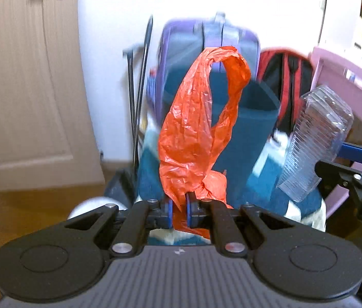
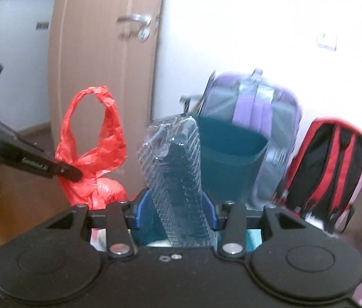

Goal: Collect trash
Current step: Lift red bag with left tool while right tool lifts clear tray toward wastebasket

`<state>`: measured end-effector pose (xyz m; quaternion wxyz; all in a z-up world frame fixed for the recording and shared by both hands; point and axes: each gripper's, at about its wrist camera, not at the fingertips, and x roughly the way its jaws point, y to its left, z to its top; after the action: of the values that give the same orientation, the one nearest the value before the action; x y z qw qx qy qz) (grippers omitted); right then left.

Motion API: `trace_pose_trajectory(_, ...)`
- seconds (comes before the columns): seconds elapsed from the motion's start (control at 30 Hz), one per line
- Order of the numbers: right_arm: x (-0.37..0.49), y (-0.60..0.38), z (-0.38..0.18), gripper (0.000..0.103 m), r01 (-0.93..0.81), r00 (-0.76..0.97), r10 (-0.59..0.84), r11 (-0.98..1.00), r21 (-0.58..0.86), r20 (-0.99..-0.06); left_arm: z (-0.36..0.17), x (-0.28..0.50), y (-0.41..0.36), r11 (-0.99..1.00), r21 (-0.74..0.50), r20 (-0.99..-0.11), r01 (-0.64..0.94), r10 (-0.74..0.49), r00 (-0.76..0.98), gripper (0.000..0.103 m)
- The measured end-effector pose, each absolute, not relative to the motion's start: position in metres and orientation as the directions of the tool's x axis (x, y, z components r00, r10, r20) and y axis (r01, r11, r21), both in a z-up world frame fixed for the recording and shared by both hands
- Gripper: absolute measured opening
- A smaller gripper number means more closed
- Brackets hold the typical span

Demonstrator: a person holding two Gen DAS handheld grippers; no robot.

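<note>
My left gripper is shut on a crumpled red plastic bag, which stands up from the blue pads with its handle loop on top. The bag also shows at the left of the right wrist view. My right gripper is shut on a clear ribbed plastic container, held upright; it also shows at the right of the left wrist view. A teal open bin stands just beyond both grippers, also visible in the left wrist view.
A purple suitcase and a red-and-black backpack lean on the white wall behind the bin. A beige door is at the left, pink furniture at the right, wooden floor below.
</note>
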<state>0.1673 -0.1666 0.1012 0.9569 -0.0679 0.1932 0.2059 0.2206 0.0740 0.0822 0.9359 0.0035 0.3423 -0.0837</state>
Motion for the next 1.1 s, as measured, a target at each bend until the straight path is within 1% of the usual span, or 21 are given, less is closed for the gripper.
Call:
trace_pose_trajectory(0.2,0.206,-0.179,0.147,0.043,-0.376,0.883,0.35,0.926,-0.025,-0.313,0.144,0.239,0.062,0.988,-0.037,-0.549,0.153,-0.148,0.823,0.009)
trace_pose_trajectory(0.4,0.234,-0.185,0.169,0.043,-0.354,0.902,0.342,0.935,0.003,-0.264,0.192,0.264,0.044,0.989,-0.002,-0.473,0.146,-0.129,0.871,0.009)
trace_pose_trajectory(0.5,0.247,-0.186,0.176,0.043,-0.34,0.913,0.331,0.94,0.005,-0.238,0.206,0.28,0.031,0.989,0.025,-0.453,0.145,-0.118,0.883,0.009)
trace_pose_trajectory(0.6,0.275,-0.182,0.175,0.043,-0.331,0.915,0.327,0.943,0.023,-0.238,0.207,0.296,0.022,0.988,0.048,-0.466,0.144,-0.105,0.878,0.01)
trace_pose_trajectory(0.77,0.3,-0.177,0.162,0.043,-0.331,0.909,0.325,0.943,0.023,-0.26,0.181,0.334,0.005,0.986,0.074,-0.523,0.147,-0.087,0.848,0.01)
trace_pose_trajectory(1.1,0.357,-0.172,0.106,0.044,-0.348,0.842,0.335,0.936,0.048,-0.424,0.109,0.401,-0.016,0.978,0.104,-0.664,0.183,-0.069,0.745,0.01)
